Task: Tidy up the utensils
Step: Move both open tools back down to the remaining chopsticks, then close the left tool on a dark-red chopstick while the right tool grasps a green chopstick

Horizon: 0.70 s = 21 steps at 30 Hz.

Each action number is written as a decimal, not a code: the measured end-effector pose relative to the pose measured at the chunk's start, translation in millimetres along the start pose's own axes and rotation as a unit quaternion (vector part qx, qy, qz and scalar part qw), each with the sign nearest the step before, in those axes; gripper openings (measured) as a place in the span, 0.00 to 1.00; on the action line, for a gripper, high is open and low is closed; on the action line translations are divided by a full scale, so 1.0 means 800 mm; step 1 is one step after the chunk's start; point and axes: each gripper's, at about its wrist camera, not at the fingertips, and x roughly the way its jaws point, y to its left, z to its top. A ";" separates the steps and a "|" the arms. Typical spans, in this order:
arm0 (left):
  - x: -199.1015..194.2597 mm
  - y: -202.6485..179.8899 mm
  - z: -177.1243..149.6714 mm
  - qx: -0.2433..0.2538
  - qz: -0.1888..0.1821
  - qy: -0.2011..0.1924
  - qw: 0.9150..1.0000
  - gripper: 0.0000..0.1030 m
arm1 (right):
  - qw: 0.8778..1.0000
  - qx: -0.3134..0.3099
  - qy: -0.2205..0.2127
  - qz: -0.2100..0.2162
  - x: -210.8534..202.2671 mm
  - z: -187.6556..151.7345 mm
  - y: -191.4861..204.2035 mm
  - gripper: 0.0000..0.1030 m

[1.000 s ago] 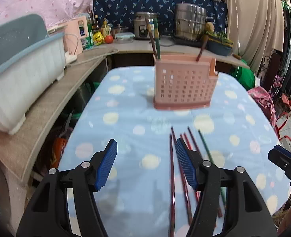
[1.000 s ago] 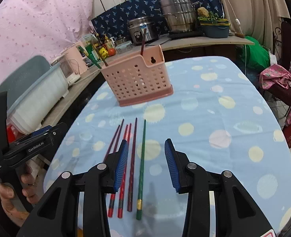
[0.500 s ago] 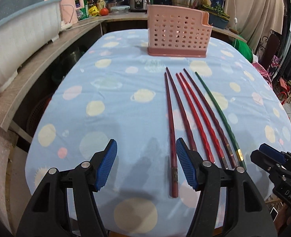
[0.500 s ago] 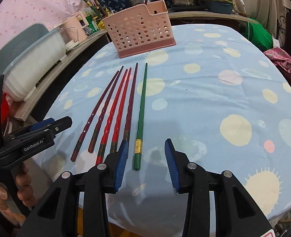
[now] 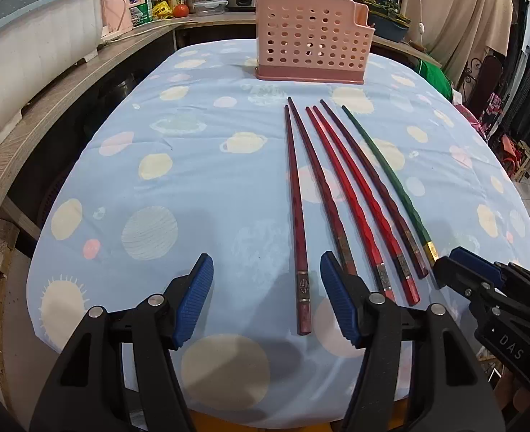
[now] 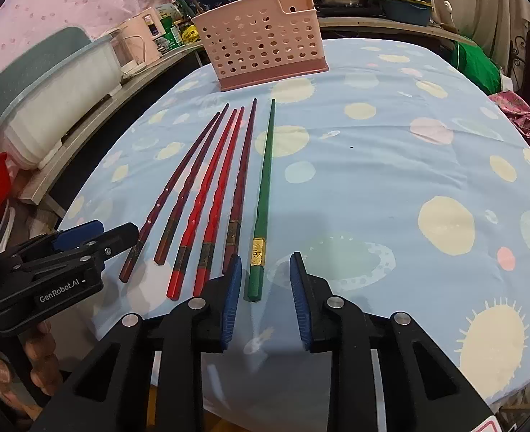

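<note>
left wrist view: left gripper [image 5: 266, 297] stands released, jaws apart, with the butt of the leftmost dark red chopstick [image 5: 298, 223] between the pads, untouched; six chopsticks lie side by side on the spotted tablecloth [image 5: 192, 165], long axes running away, thin tips toward the pink utensil basket [image 5: 311, 41]. right wrist view: right gripper [image 6: 263, 288] is closing around the green chopstick [image 6: 265, 187], pads not yet pressing; judged light, stiff and slick, best pinched at the thick squared butt near its gold band [image 6: 257, 252].
</note>
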 end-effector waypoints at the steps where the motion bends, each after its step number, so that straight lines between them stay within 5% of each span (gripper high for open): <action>1: 0.001 -0.001 -0.002 0.001 0.000 0.001 1.000 0.57 | 1.000 -0.002 0.000 -0.001 0.001 0.000 0.001 0.24; 21: 0.010 -0.006 -0.012 0.007 0.001 0.016 1.000 0.56 | 1.000 -0.012 -0.005 -0.021 0.004 -0.001 0.001 0.11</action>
